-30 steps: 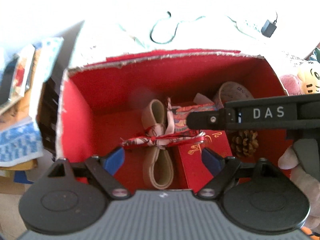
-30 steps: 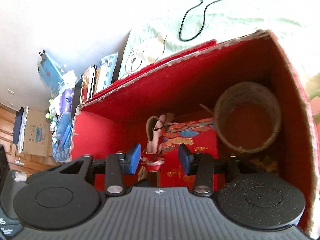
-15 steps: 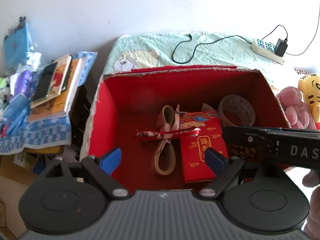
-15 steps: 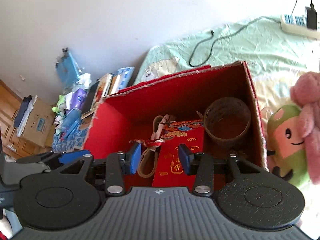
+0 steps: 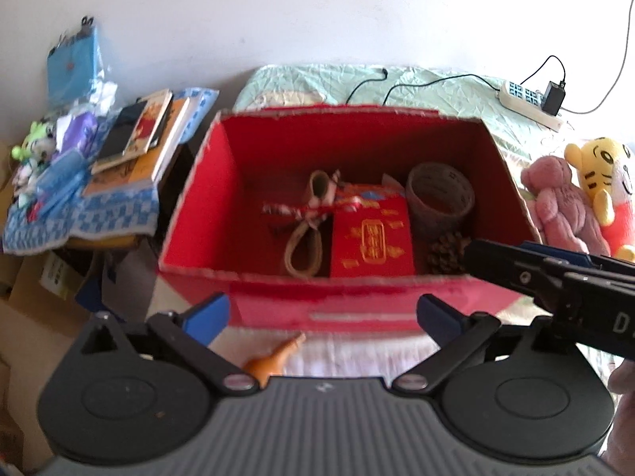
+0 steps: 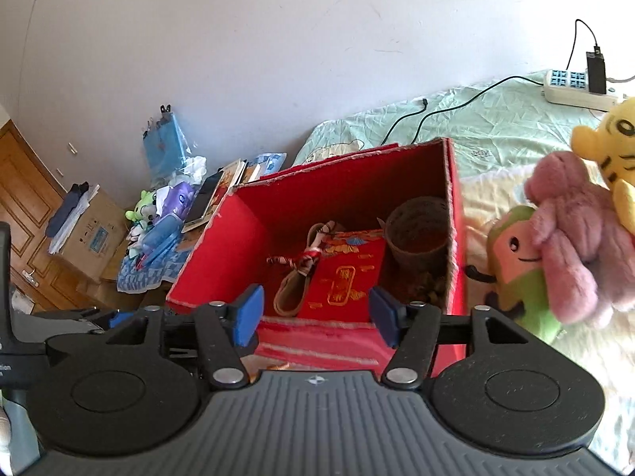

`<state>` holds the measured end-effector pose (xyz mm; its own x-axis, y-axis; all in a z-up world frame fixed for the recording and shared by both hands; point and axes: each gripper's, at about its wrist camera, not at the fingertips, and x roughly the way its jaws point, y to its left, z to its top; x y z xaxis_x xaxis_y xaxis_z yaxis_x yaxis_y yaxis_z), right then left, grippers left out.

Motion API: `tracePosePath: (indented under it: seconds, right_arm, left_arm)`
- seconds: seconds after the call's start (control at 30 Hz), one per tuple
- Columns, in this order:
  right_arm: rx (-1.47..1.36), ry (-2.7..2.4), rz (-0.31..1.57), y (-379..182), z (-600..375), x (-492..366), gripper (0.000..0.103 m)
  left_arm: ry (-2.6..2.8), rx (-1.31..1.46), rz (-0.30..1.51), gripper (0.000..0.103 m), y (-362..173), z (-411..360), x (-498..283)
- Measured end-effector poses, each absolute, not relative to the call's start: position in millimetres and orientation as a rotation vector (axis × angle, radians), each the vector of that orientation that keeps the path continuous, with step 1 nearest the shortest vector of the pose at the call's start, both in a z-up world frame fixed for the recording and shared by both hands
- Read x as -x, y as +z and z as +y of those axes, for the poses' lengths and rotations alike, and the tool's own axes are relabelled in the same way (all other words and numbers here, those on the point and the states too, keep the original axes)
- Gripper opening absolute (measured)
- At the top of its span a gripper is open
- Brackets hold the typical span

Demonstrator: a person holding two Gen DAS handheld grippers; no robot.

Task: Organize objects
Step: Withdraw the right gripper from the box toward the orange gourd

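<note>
both units have pulled back up out of the red box (image 5: 397, 313) since a second ago, and the right hand-held gripper (image 6: 316, 315) has released, jaws spread and empty like the left hand-held gripper (image 5: 323, 317). left to right: book stack (image 5: 139, 139) beside the box, then inside it the ribbon-tied strap (image 5: 305, 230), red packet (image 5: 371, 238), woven ring (image 5: 438, 194) and pinecone (image 5: 446, 252). plush toys (image 5: 583, 190) sit on the bed right of the box.

Power strip (image 5: 530, 104) on green bedsheet (image 5: 436, 83)
</note>
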<state>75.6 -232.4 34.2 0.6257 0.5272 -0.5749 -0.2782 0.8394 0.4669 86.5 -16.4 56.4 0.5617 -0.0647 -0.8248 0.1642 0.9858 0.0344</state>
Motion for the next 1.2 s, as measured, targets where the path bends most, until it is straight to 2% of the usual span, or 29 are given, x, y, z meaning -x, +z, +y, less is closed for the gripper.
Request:
tracePosePath:
  seconds: [0.7, 1.2]
  right_arm:
    - [-0.358, 0.473, 0.977, -18.0, -265.1, -29.2, 0.063]
    - [-0.382, 0.515, 1.132, -41.1, -259.5, -13.5, 0.063]
  left_arm:
    - [-0.082, -0.152, 1.119, 0.101, -14.3, -60.2, -17.0]
    - [-0.061, -0.152, 1.191, 0.101, -35.7, -54.1, 6.0]
